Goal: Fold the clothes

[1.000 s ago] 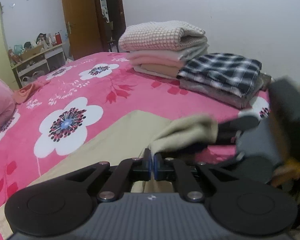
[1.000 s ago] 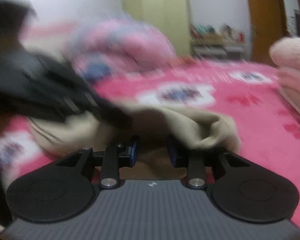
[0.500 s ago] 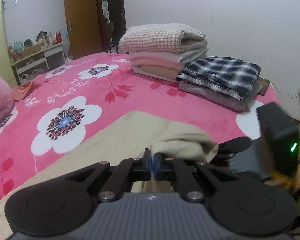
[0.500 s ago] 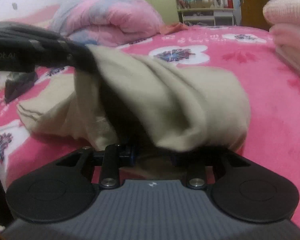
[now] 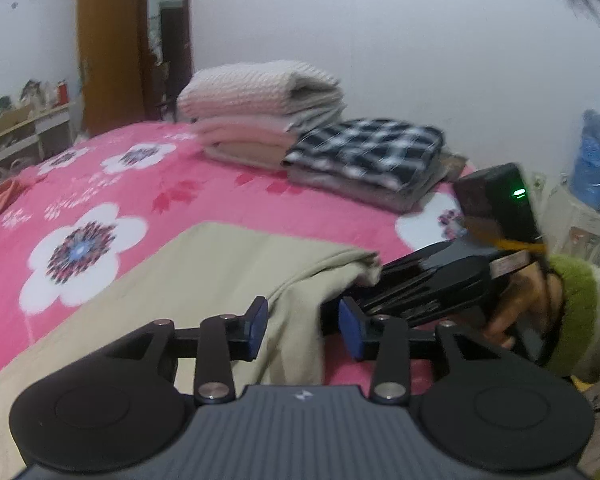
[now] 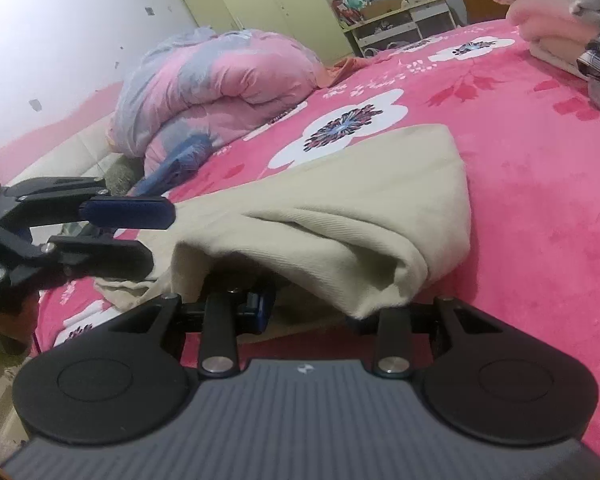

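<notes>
- Beige garment (image 5: 220,280) lies folded on the pink floral bed (image 5: 100,200), lower centre of frame.
- Left hand-held gripper (image 5: 302,330): jaws opening, cloth edge loose between them.
- Right hand-held gripper (image 6: 308,312): jaws opening under a draped fold; grip unclear.
- Green-cuffed hand (image 5: 520,304) holds it at right.

My left gripper (image 5: 302,326) has its jaws opening, blue pads apart, and a fold of the beige garment (image 5: 204,276) hangs between them without being pinched. Just right of my fingers, the right gripper (image 5: 384,280) reaches in under the garment's raised corner, held by a hand (image 5: 528,304) in a green-cuffed sleeve. Ahead of me the pink floral bedspread (image 5: 148,196) stretches to a stack of folded knitwear (image 5: 260,108), with a folded plaid shirt (image 5: 364,152) lying just beside it.
</notes>
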`<move>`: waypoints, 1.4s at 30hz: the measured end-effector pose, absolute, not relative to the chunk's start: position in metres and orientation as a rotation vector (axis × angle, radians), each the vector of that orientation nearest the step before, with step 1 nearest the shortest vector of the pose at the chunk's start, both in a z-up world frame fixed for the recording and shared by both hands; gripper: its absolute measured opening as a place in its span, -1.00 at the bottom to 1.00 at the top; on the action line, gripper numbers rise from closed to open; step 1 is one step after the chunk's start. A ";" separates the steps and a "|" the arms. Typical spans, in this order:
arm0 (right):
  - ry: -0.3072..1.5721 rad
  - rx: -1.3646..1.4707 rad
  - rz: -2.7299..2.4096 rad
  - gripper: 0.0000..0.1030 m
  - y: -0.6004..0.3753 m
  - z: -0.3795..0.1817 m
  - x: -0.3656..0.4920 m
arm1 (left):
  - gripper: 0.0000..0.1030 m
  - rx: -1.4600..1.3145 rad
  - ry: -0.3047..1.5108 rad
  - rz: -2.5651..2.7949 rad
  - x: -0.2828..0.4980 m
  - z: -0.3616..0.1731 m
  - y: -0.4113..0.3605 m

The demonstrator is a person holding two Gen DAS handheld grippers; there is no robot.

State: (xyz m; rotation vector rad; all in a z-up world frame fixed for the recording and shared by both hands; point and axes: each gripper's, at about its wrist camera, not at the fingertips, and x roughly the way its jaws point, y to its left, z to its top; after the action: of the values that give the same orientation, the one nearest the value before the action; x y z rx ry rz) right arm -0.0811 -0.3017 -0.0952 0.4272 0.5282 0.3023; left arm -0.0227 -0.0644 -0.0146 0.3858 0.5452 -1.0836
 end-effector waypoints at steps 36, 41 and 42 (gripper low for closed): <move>0.417 0.286 0.392 -0.48 -0.278 -0.102 -0.085 | -0.06 0.694 0.549 -1.010 0.005 -0.053 -0.090; 0.418 0.274 0.351 -0.51 -0.276 -0.105 -0.083 | -0.06 0.687 0.567 -1.025 0.011 -0.055 -0.088; 0.450 0.240 0.341 -0.51 -0.272 -0.105 -0.080 | -0.06 0.683 0.564 -1.026 0.012 -0.054 -0.088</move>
State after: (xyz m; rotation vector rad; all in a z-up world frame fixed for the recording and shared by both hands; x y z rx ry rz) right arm -0.0800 -0.2718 -0.1054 0.2404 0.4497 0.3409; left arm 0.0117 -0.0879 -0.0536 0.6829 0.5641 -1.0262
